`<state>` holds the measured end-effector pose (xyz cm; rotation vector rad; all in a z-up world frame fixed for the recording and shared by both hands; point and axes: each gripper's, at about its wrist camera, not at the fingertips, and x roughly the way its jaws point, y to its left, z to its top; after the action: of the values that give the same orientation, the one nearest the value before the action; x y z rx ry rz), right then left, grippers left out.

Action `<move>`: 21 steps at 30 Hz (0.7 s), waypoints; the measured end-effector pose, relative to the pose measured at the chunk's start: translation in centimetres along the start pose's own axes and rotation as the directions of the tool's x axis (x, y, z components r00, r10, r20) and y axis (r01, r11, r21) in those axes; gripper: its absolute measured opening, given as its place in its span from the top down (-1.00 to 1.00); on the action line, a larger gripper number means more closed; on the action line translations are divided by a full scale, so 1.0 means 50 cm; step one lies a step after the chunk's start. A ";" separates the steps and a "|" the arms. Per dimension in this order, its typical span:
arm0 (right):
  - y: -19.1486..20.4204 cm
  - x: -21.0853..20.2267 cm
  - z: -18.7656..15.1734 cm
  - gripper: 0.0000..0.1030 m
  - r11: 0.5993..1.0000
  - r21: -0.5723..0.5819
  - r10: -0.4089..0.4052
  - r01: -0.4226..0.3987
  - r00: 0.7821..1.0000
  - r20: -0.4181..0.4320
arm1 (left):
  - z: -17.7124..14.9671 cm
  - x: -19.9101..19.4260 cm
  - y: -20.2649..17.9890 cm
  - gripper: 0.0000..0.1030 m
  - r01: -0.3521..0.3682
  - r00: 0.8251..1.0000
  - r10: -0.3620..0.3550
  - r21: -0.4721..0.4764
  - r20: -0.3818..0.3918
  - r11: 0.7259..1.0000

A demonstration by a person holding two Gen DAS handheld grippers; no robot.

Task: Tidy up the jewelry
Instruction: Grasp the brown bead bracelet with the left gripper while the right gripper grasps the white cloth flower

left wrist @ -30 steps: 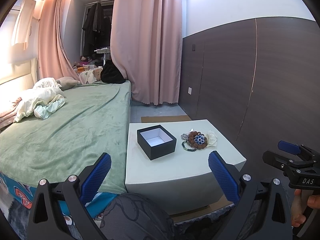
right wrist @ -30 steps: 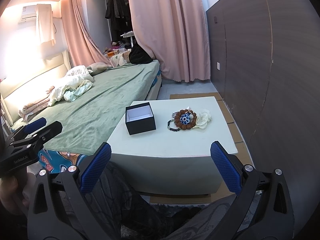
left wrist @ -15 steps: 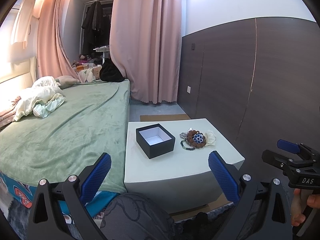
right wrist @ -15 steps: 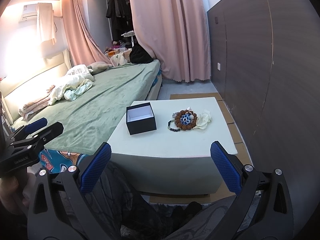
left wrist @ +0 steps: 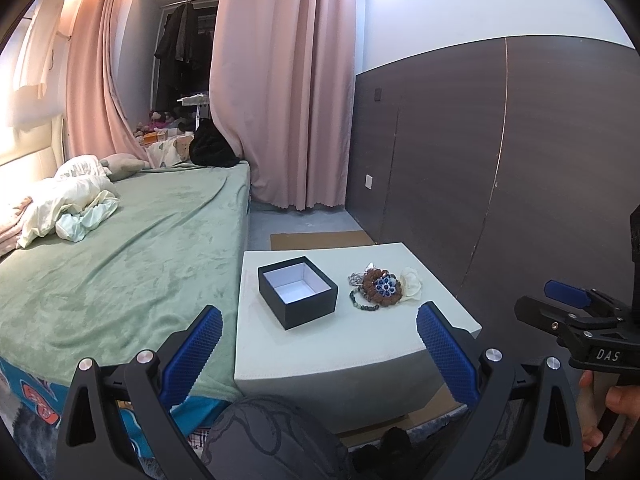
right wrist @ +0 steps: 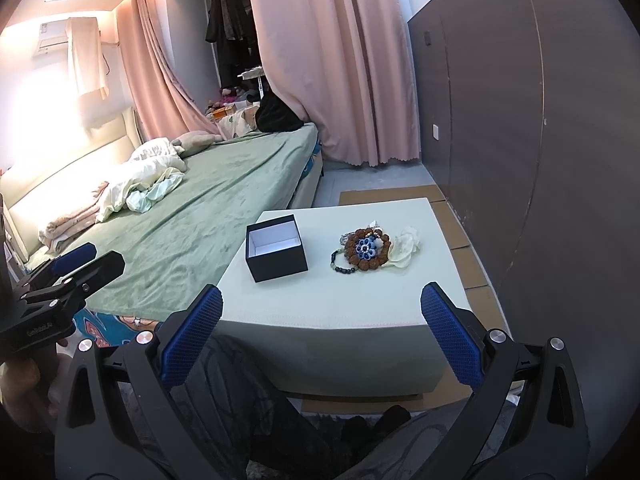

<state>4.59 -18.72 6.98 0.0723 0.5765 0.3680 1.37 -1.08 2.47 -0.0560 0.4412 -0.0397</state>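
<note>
On the pale bench [left wrist: 352, 344] beside the bed [left wrist: 132, 248], a black square box [left wrist: 297, 292] stands open, and its white inside shows nothing in it. Near it, toward the dark wall panel [left wrist: 500, 160], the jewelry lies in one small heap. A bracelet of brown beads [left wrist: 378, 287] forms a ring, and a blue flower ornament [left wrist: 387, 285] rests on top of this ring. A string of dark green beads [left wrist: 360, 305] curves out from the heap on the side of the box. A silvery chain [left wrist: 355, 278] lies at the far edge of the heap, and a cream fabric flower [left wrist: 413, 284] touches the brown ring on the side away from the box. The box and the heap are apart, both on the far half of the bench.

The left tool [left wrist: 318, 344] is held in the air before the near edge of the bench, with its blue pads wide apart and nothing between them. The right tool [right wrist: 320, 326] is held in the same way, also spread wide and holding nothing. Both are well apart from the box and the jewelry. A pink curtain [right wrist: 336, 60] hangs behind the bed, and flat cardboard [right wrist: 392, 194] lies on the floor behind the bench.
</note>
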 end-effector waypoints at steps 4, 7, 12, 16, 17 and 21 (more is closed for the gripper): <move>-0.026 0.028 0.007 -0.92 1.000 0.026 -0.002 0.002 1.000 -0.005 | 0.008 0.025 -0.002 -0.84 0.018 1.000 -0.018 0.006 0.000 1.000; -0.049 0.052 0.014 -0.92 0.999 0.044 -0.011 0.011 1.000 -0.006 | 0.014 0.053 -0.005 -0.83 0.047 0.999 -0.047 0.008 -0.010 0.999; -0.093 0.100 0.027 -0.92 0.997 0.079 -0.022 0.024 0.999 -0.026 | 0.021 0.117 -0.027 -0.69 0.091 0.995 -0.090 0.025 -0.047 0.996; -0.126 0.137 0.038 -0.88 0.994 0.107 -0.019 0.023 0.999 -0.043 | 0.028 0.178 -0.036 -0.47 0.126 0.988 -0.126 0.001 -0.090 0.992; -0.135 0.147 0.041 -0.85 0.993 0.115 -0.015 0.020 0.999 -0.048 | 0.029 0.191 -0.040 -0.42 0.131 0.986 -0.131 -0.002 -0.099 0.991; -0.186 0.203 0.051 -0.50 0.983 0.183 -0.003 0.020 0.995 -0.095 | 0.037 0.260 -0.057 -0.29 0.165 0.976 -0.165 -0.015 -0.142 0.986</move>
<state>16.84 -23.66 2.28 0.2295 0.7037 0.3073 13.84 -4.50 -1.23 -0.0934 0.5793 -0.2078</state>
